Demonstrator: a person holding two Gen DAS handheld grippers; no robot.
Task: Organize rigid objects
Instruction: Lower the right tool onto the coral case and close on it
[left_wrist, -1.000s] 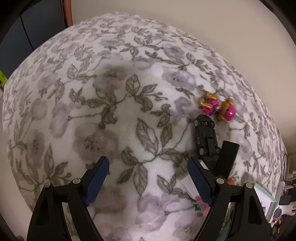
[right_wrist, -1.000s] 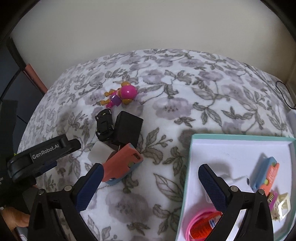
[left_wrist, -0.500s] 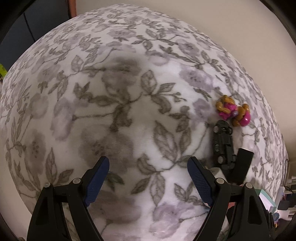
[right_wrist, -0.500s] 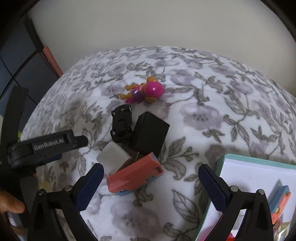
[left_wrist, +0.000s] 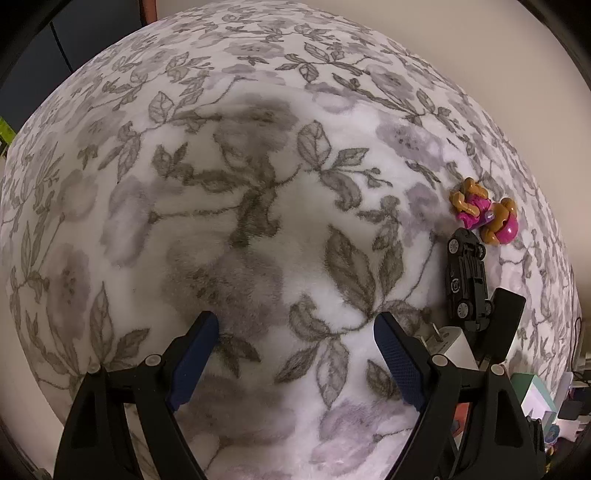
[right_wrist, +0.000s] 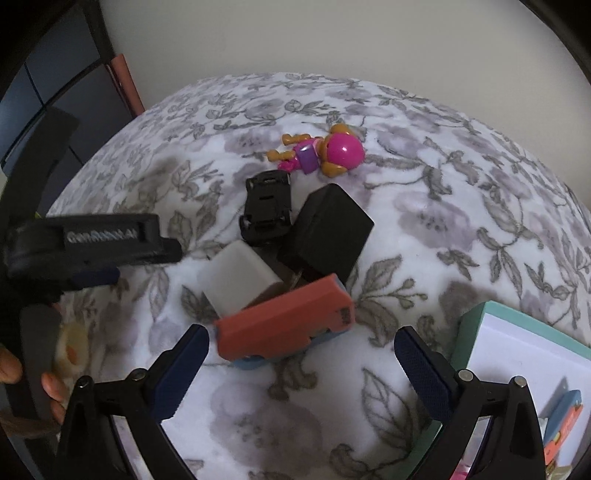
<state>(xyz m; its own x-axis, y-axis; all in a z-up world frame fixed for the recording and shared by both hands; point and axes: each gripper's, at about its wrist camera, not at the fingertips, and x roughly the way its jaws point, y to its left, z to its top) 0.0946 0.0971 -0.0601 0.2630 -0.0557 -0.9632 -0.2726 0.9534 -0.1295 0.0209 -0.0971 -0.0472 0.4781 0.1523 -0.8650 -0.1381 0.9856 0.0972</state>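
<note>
On fuzzy floral blanket (right_wrist: 424, 206): boxy black cube (right_wrist: 327, 230), glossy figurine (right_wrist: 325, 153).

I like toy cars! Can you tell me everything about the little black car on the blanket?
The little black car looks like shiny black plastic, with small wheels and a low, sporty body. It lies on the flowery blanket, just below the pink toy figure. Its side rests against the black cube. No fingers touch it.

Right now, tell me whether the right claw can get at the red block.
Probably yes. The right claw is open, with the red block just ahead between its fingers; nothing covers the block's top, though the white charger crowds its far side.
</note>
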